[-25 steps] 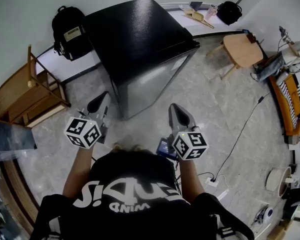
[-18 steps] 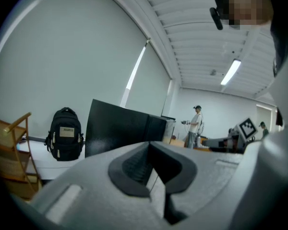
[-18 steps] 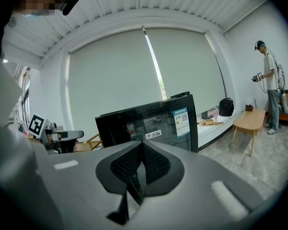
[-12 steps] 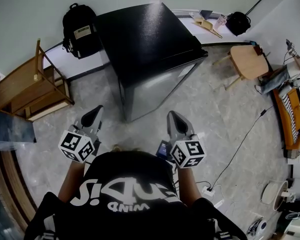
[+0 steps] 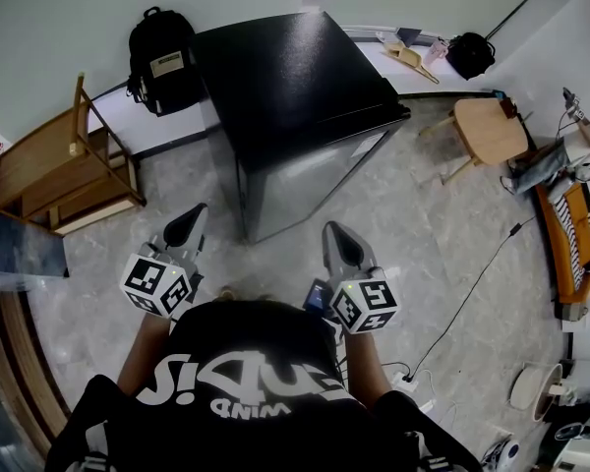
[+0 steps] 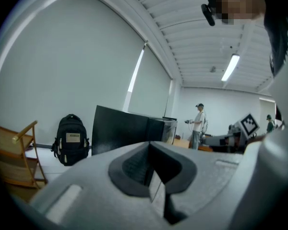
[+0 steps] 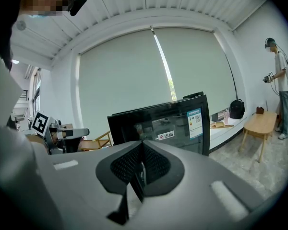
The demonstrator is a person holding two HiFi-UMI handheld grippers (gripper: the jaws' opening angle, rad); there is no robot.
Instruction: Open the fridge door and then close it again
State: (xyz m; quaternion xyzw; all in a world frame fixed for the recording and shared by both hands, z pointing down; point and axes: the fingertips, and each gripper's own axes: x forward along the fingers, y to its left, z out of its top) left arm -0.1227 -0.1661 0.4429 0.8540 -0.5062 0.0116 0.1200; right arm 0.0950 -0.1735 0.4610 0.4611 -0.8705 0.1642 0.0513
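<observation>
A small black fridge [image 5: 295, 96] stands on the floor ahead of me, its glossy door [image 5: 305, 180] shut and facing me. The door [image 7: 177, 126] shows in the right gripper view with stickers on it; the fridge [image 6: 129, 131] shows side-on in the left gripper view. My left gripper [image 5: 189, 221] hangs short of the fridge's left front corner, shut and empty. My right gripper [image 5: 334, 236] hangs in front of the door's right part, apart from it, jaws together with nothing between them.
A black backpack [image 5: 162, 47] leans on the wall left of the fridge. A wooden rack [image 5: 64, 175] stands at the left, a wooden stool [image 5: 487, 131] at the right. A cable [image 5: 472, 273] runs across the floor. Another person [image 7: 281, 87] stands far right.
Both grippers have drawn back a little from the fridge, toward my body. The fridge door stays shut.
</observation>
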